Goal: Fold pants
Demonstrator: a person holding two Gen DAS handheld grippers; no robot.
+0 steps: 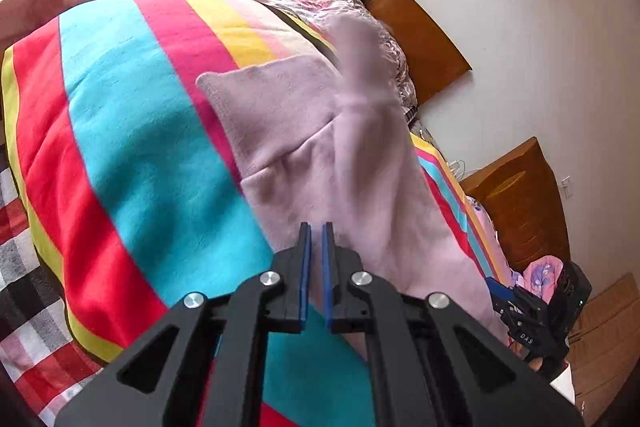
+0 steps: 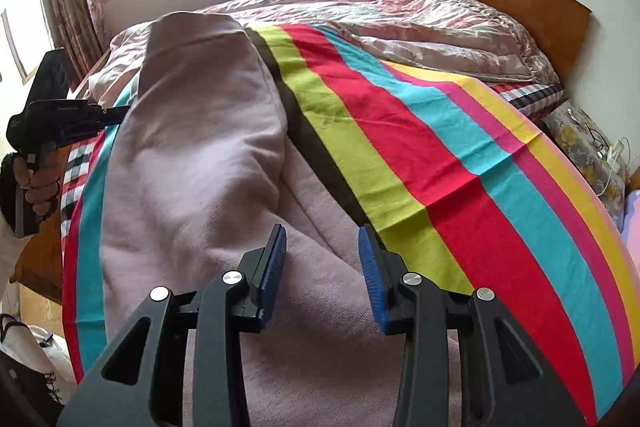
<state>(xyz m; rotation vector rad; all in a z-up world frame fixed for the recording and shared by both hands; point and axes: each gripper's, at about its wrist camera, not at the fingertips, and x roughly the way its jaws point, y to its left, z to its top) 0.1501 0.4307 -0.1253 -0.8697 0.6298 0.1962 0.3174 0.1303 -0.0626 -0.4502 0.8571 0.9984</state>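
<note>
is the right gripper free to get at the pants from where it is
Probably yes: the right gripper is open, empty, and hangs right over the pants spread on the striped blanket, with nothing between them.

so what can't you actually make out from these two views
- Left wrist view: part of the pants near the top is smeared by motion blur, so its shape and edge are unclear.
- Left wrist view: the left claw is nearly closed; whether it pinches any fabric cannot be told.
- Right wrist view: the near end of the pants runs under the open right claw and off the bottom edge.
- Right wrist view: the left claw's tips are hidden behind the pants.
</note>
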